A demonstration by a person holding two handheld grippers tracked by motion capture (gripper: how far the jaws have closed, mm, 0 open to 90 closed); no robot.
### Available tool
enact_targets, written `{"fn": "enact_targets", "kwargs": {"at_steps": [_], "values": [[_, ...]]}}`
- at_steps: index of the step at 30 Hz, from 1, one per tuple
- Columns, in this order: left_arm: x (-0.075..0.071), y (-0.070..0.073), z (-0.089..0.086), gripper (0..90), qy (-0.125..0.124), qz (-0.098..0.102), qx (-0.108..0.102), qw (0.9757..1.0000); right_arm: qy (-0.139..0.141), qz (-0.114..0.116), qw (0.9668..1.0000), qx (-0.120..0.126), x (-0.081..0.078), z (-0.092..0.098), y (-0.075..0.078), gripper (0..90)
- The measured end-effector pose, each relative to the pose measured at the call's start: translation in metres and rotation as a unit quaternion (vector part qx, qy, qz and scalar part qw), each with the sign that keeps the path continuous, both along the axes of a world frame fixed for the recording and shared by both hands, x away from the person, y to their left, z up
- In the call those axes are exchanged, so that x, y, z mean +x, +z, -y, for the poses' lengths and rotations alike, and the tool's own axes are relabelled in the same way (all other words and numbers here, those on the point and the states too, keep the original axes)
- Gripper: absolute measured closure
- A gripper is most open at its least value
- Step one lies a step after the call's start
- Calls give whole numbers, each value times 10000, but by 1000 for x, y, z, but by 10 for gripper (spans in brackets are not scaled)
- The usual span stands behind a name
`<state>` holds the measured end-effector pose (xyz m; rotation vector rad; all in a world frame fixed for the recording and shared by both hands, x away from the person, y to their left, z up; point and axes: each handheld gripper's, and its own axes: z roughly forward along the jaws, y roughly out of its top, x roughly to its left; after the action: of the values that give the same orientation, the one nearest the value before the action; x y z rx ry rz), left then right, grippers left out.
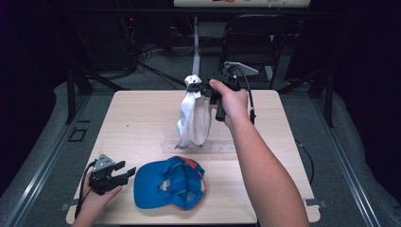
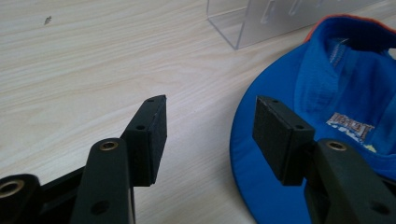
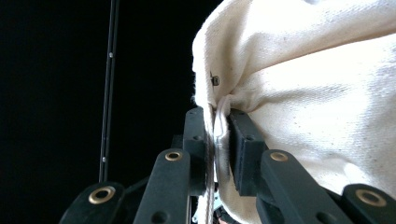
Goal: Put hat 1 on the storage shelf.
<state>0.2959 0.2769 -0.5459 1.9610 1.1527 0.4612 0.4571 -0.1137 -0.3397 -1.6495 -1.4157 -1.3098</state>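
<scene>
- the right gripper (image 3: 219, 140) has its fingers (image 3: 245, 149) clamped on a fold of the white cap (image 1: 194, 118); its seam and a clear edge, perhaps plastic, are pinched between the pads.
- the left gripper (image 1: 124, 172) rests at the near left of the table (image 1: 142, 118), fingers (image 2: 152, 135) well apart with nothing between them, tips aimed at the blue cap (image 1: 168, 184).
- blue cap lies inside-up near the front edge, just beside the left gripper, label showing; it looks set aside or waiting its turn.
- white cap hangs from the right gripper above the middle of the table, lifted by an upper edge so it droops long; its lower end reaches the clear rack (image 1: 203, 145), and i cannot tell whether it touches.
- held high like that, it seems meant to go down onto, or come off, the rack.
- rack is see-through, lying across the table's middle, beyond the blue cap.
- table is pale wood-grain with a small dark speck (image 1: 126, 126) at left.
- beyond it: dark room, grey floor, cables, a black chair (image 1: 255, 42), metal stands either side.
</scene>
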Motion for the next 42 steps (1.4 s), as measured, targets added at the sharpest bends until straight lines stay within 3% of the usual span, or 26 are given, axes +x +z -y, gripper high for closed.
{"fn": "enact_targets", "kwargs": {"at_steps": [5,10,13,14,16,17,20,22,26,29,31,32,34,36,42], "values": [[-1,7,10,453,-176,67,-57,9998,57,30,10000,48,-1,-2,-4,789],[-1,23,37,453,-487,221,-150,9985,49,16,9999,134,-3,1,-10,789],[0,28,49,455,-614,259,-45,9978,67,15,9999,130,-3,2,-9,789],[4,34,62,456,-710,342,37,9969,67,33,9999,116,-4,2,-9,788],[7,37,68,455,-757,374,29,9964,73,36,9999,114,-4,3,-9,788],[13,42,82,453,-847,485,13,9952,72,42,9999,114,-5,3,-8,788],[17,47,96,452,-926,573,58,9940,97,39,9999,107,-6,2,-8,786],[22,50,114,447,-1000,739,117,9922,112,53,9999,107,-6,1,-8,785],[27,50,130,417,-1069,721,187,9915,122,68,9998,125,-7,0,-8,784],[32,47,149,415,-1043,886,447,9896,155,87,9998,124,-9,1,-8,783],[34,45,155,416,-965,886,538,9899,144,96,9998,123,-9,1,-8,783],[34,45,155,428,-965,886,538,9899,162,94,9998,120,-10,1,-8,783],[40,43,158,487,-757,776,527,9927,146,109,9998,125,-11,0,-8,782],[44,42,154,561,-691,709,377,9944,194,116,9997,128,-12,0,-8,781],[45,43,146,754,-805,798,310,9931,220,120,9996,146,-14,0,-10,783]]}}
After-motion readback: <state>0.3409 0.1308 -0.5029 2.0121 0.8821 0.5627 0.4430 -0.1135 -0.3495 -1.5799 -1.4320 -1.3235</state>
